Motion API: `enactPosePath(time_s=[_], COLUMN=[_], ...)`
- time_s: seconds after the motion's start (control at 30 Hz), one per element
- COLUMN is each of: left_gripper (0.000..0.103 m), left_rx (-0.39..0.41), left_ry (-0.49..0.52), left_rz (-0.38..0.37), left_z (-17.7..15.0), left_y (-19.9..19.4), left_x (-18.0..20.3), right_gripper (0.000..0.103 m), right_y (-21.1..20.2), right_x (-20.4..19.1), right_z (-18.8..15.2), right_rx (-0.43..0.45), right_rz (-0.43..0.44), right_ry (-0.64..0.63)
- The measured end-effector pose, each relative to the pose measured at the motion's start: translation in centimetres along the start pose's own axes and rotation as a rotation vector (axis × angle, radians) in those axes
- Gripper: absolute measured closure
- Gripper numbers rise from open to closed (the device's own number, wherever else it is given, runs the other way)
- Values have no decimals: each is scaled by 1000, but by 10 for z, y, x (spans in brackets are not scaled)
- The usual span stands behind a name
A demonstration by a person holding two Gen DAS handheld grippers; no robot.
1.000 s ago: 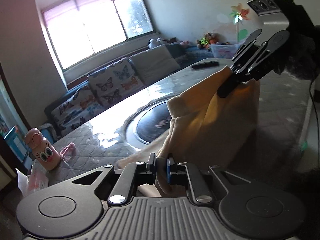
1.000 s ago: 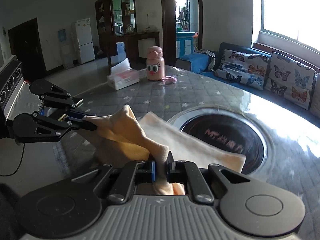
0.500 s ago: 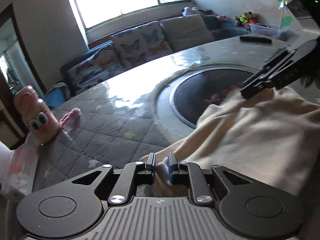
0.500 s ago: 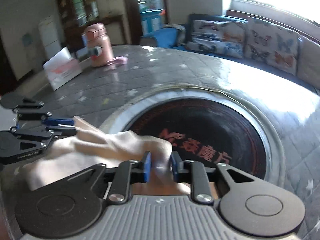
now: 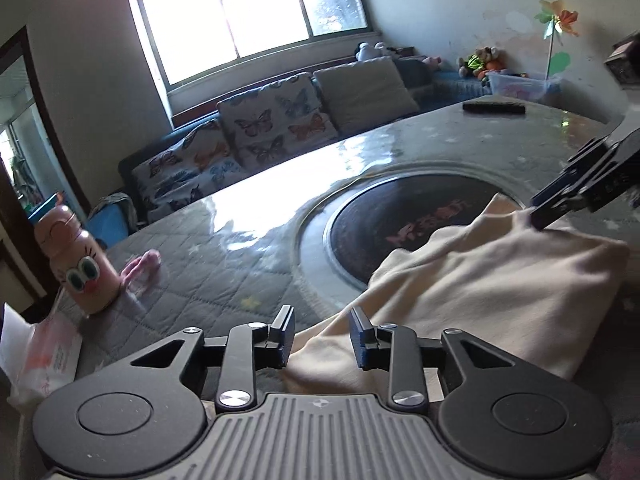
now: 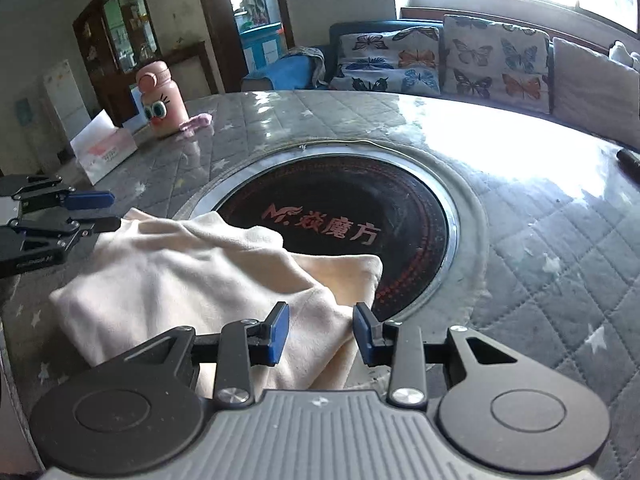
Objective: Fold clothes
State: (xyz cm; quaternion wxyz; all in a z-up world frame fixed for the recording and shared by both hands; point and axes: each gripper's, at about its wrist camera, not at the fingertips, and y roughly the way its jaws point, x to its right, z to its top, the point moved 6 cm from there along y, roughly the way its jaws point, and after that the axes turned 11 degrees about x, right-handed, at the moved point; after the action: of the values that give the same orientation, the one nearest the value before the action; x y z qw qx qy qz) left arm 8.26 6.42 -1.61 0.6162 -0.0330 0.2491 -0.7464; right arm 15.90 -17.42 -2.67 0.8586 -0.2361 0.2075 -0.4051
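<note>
1. Both claws stand wide and grip nothing: the left gripper (image 5: 322, 334) and the right gripper (image 6: 321, 334) have each let go of the cream garment (image 6: 192, 276) they pinched half a second ago
2. That garment now lies folded over on the quilted table (image 6: 540, 248), its far edge overlapping the dark round hob (image 6: 340, 224) set into the middle; a second ago it hung raised between the two tools
3. I judge this fold laid down and released, so what follows is likely a fresh grip for another fold, or smoothing the rumpled top layer
4. From the left wrist view, the right gripper's tips sit at the cloth's far corner, touching or just above it; I cannot tell which
5. A pink cartoon bottle (image 5: 82, 268) and a tissue box (image 6: 106, 148) stand near the table's edge, well apart from the cloth
6. Behind, a sofa with butterfly cushions (image 5: 276, 124) runs under a bright window (image 5: 252, 8)
</note>
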Motion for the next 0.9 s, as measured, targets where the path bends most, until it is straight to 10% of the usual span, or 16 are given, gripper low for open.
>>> enactPosePath(time_s=[0.13,0.33,0.67,0.9], left_gripper=[70,70,69,71], left_rx=[-2,-44,-65,-40], left_ry=[16,29,4,-6], left_rz=[-20,-29,9,-57], left_z=[0,-11,-16,6], left_y=[3,17,22,31], left_x=[8,14,7,25], right_gripper=[69,97,87,87], right_y=[9,12,28,27], right_x=[-1,-12,-6,-37], right_z=[-2,2,8,25], right_rx=[-4,9,7,17], right_rz=[-7,-33,-105,62], right_ry=[-15,-95,-127,-93])
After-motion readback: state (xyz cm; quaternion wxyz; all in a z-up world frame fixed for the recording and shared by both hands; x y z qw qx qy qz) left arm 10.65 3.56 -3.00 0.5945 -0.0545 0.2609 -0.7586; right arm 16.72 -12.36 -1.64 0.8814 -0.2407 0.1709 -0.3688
